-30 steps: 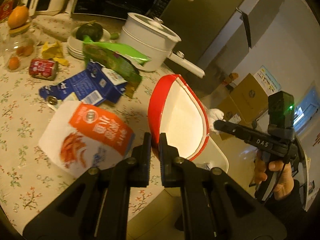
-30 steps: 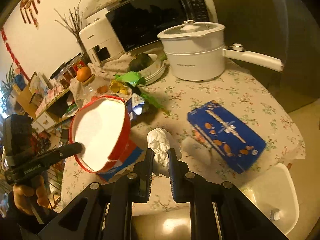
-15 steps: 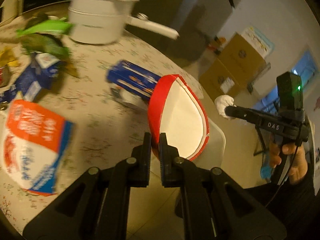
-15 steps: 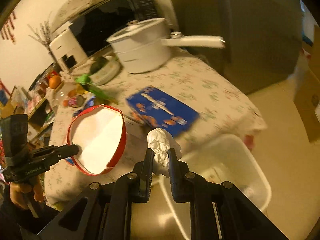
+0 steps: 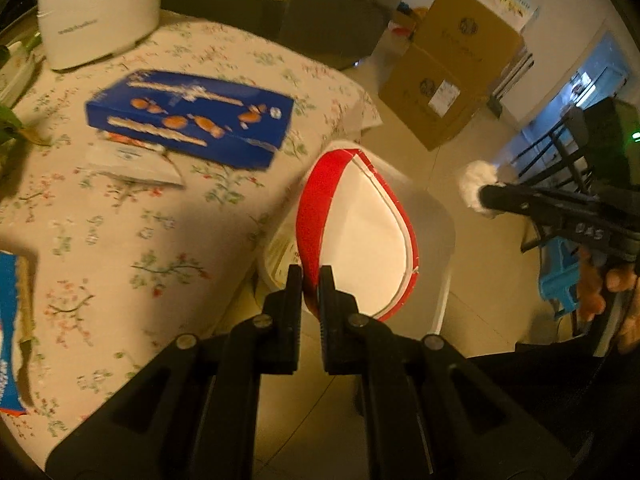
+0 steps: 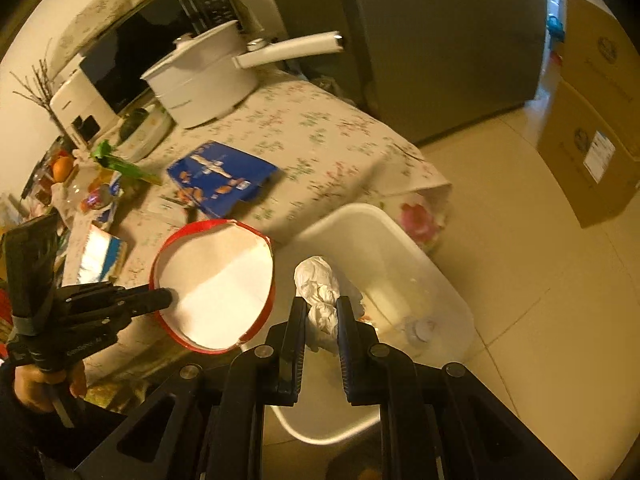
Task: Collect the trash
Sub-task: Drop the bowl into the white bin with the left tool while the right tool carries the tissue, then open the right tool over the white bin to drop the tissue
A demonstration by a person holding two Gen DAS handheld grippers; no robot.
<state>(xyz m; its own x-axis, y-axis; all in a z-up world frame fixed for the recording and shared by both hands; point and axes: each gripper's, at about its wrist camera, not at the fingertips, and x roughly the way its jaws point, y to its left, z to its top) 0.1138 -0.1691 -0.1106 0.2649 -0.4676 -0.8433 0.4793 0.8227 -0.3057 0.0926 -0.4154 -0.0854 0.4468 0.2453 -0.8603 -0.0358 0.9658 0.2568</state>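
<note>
The red bowl (image 5: 356, 240) is pinched by its rim in the left gripper (image 5: 310, 280); a tissue (image 6: 320, 300) is clamped in the right gripper (image 6: 322, 316). Both are held just over the bin (image 6: 424, 264), the tissue nearer its middle.

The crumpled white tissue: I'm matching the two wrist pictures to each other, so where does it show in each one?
Left wrist view: the crumpled white tissue sits at the right, pinched at the tip of the right hand-held gripper.
Right wrist view: it is at bottom centre, between that gripper's own fingers, above the white bin.
Shared landmark: the blue box lying on the floral tablecloth.
</note>
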